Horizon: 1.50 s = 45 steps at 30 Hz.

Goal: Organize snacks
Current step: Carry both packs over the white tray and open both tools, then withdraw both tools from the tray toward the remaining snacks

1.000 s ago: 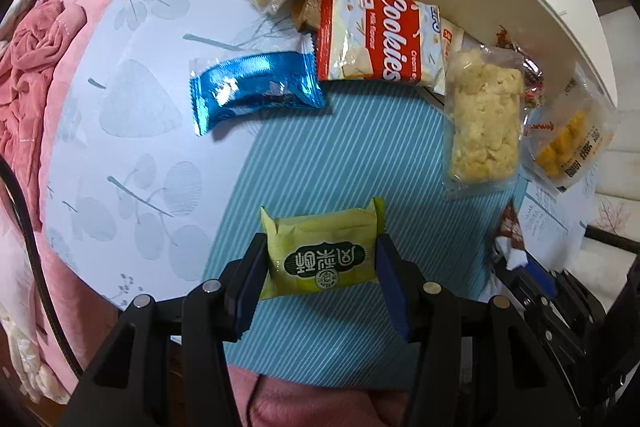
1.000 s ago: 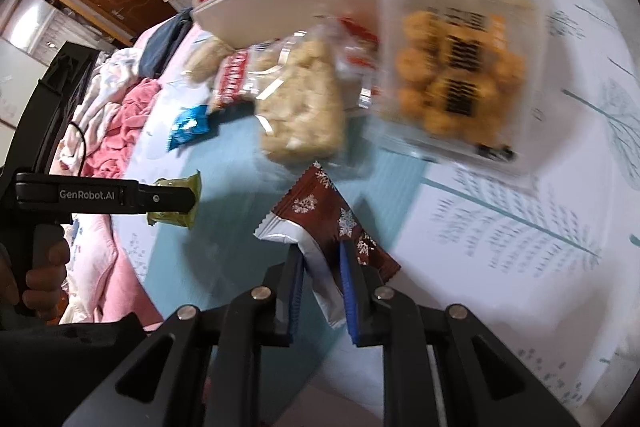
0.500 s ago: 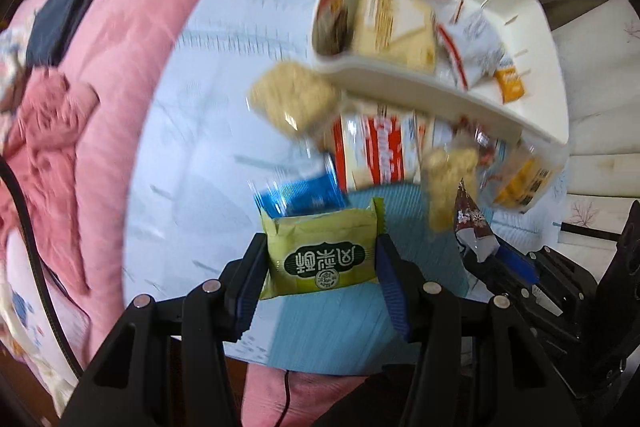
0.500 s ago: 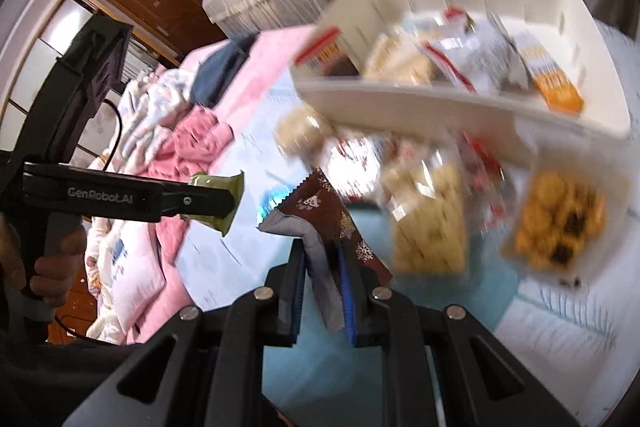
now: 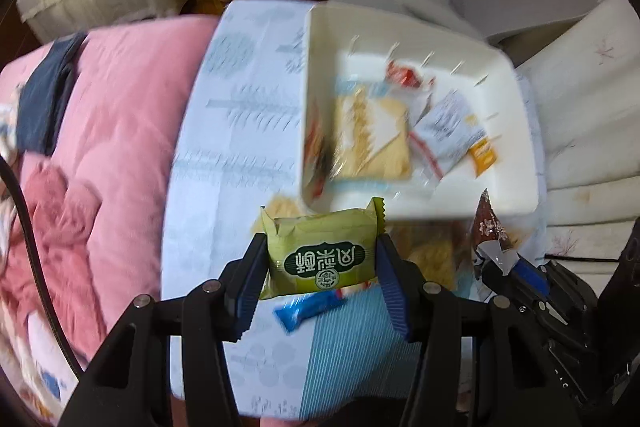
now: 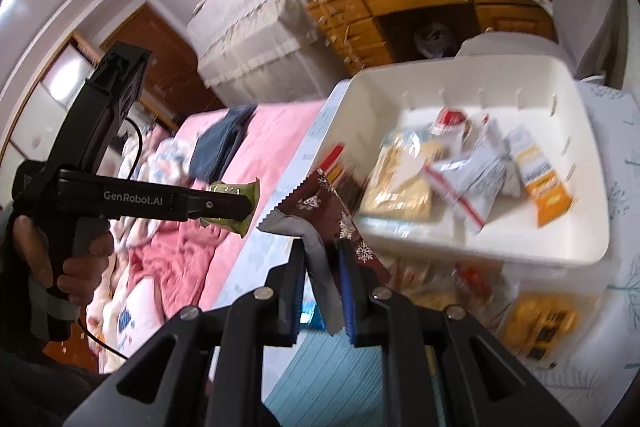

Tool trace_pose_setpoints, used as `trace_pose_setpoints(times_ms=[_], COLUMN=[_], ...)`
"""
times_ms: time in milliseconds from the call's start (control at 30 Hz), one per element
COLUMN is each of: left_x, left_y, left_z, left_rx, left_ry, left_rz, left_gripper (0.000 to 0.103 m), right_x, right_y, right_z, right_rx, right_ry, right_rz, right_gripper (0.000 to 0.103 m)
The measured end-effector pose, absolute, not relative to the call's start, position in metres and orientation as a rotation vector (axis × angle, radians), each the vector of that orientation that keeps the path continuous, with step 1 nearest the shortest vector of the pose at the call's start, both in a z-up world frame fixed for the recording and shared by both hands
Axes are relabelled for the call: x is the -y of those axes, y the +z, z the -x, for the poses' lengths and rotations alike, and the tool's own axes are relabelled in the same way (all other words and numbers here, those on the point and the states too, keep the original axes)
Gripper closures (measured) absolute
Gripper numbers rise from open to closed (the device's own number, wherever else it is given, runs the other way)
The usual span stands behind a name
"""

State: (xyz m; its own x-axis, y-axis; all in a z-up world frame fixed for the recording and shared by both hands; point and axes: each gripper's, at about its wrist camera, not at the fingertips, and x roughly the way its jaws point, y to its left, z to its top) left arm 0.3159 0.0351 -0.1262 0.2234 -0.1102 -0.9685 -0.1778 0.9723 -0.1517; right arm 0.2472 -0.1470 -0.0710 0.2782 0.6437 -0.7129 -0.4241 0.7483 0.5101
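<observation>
My left gripper (image 5: 320,259) is shut on a green snack packet (image 5: 322,255), held in the air near the front edge of the white bin (image 5: 320,99). In the right wrist view the same left gripper (image 6: 244,205) shows from the side with the green packet (image 6: 232,191) in it. My right gripper (image 6: 322,255) is shut on a dark red snowflake packet (image 6: 328,199), raised in front of the white bin (image 6: 592,227). That red packet (image 5: 490,227) also shows at the right of the left wrist view. Several packets lie in the bin.
Loose snacks stay on the table below: a blue packet (image 5: 308,309), a pale rice-cake bag (image 5: 434,255) and a tray of orange biscuits (image 6: 536,319). Pink bedding (image 5: 100,147) lies left of the table. A wooden desk (image 6: 420,7) stands behind the bin. A hand (image 6: 60,259) holds the left gripper.
Both grippers have risen from the table with their packets and moved toward the white bin, whose inside has come into view. The loose snacks have dropped low in both views.
</observation>
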Motion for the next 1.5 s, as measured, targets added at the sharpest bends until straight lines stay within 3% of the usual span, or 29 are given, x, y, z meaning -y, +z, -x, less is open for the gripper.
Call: trace_pose_setpoints(times_ms=[700,800,867,1100,1500], left_x=[0.017,0.018,0.017,0.01,0.005], left_y=[-0.172,-0.177,-0.177,-0.165,-0.137], left_z=[-0.398,-0.4,-0.401,-0.386,-0.321], left_rx=[-1.232,-1.25,-1.257,-1.241,-1.186], left_ry=[-0.212,-0.211,-0.199,-0.202,-0.122], left_rz=[0.252,0.242,0.238,0.262,0.331], left_gripper=[0.05,0.044,0.025,0.021,0.021], right_x=[0.197,0.203,0.206,0.218,0.221], right_y=[-0.106,-0.108,-0.108,-0.103,-0.083], right_z=[-0.309,-0.309,-0.309,-0.3,-0.266], right_rx=[-1.011,-1.015,-1.02,-1.037,-1.064], right_ry=[0.393,0.361,0.333,0.27,0.321], right_rz=[-0.383,-0.398,-0.414,-0.461,-0.436], right_gripper=[0.087,0.084,0.084,0.066,0.056])
